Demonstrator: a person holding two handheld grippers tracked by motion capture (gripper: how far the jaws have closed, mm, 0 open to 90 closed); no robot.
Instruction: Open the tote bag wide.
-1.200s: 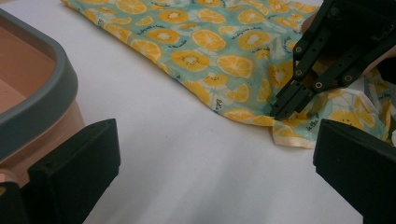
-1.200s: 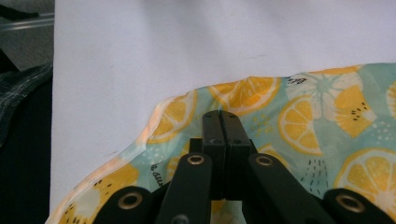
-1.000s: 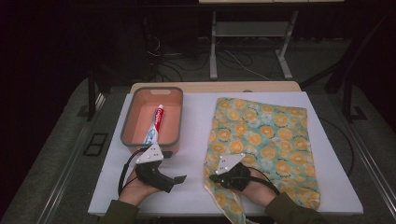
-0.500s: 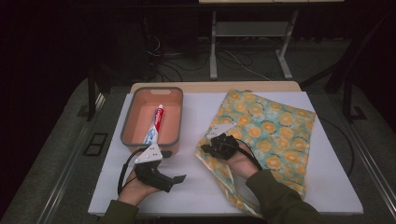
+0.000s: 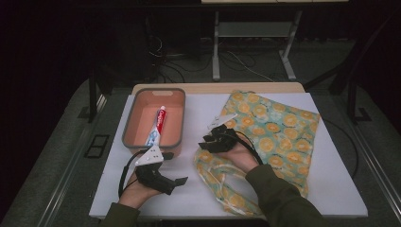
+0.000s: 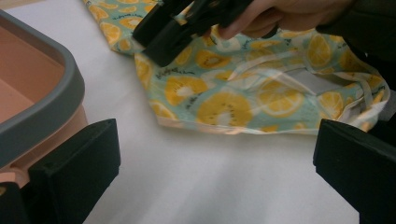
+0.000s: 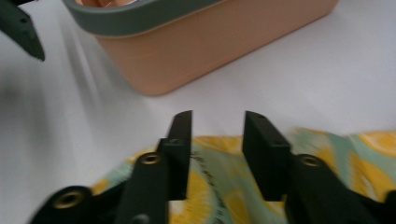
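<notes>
A fabric bag [image 5: 274,127] printed with orange slices lies on the right half of the white table, its near-left part bunched with drawstrings showing. My right gripper [image 5: 207,141] hovers over the bag's left edge. Its jaws have just been opening and stand partly open [image 7: 217,116] with nothing between them, the fabric [image 7: 215,172] just beneath. My left gripper [image 5: 172,168] rests near the front edge, open wide [image 6: 215,140] over bare table, facing the bag [image 6: 224,102]. A pink basin [image 5: 158,90] with a grey rim holds a toothpaste tube [image 5: 158,125].
The basin [image 6: 42,102] stands close to my left gripper's left jaw, and its wall [image 7: 210,42] lies just ahead of my right gripper. A white table cover [image 5: 198,109] lies bare between basin and bag. Table legs and cables stand behind.
My right gripper carried the bag's near-left corner away from the front edge and toward the basin, bunching the fabric, then let go. My left gripper stayed put.
</notes>
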